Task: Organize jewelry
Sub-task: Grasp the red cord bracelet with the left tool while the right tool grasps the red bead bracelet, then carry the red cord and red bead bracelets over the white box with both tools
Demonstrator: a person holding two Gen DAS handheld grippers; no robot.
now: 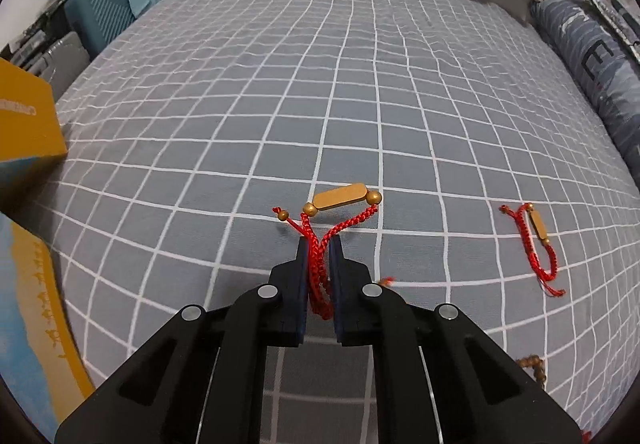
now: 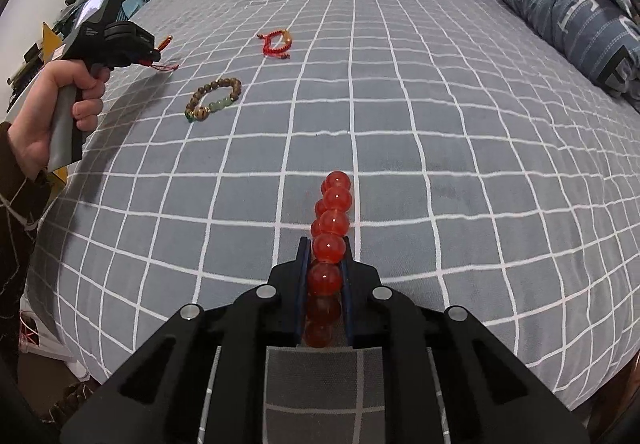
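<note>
Both claws loaded above the bed (image 1: pixel 400 84).
Left claw (image 1: pixel 319 244) pinches only the braided cord of a red bracelet (image 1: pixel 340 204) at centre frame, so its gold bar could swing or slide free. Right claw (image 2: pixel 327 244), clenched on smooth red beads (image 2: pixel 334 212) at lower centre, could let them roll out; a wooden bead bracelet (image 2: pixel 214 100) lies upper left.

We see a red braided cord bracelet (image 1: pixel 340 216) with a gold bar pinched by its cords, a matching red cord bracelet (image 1: pixel 536 240) flat on the bedspread, and a brown-and-green bead bracelet (image 2: pixel 214 100) lying nearby. A strand of translucent red beads (image 2: pixel 330 240) is clamped edge-on.
</note>
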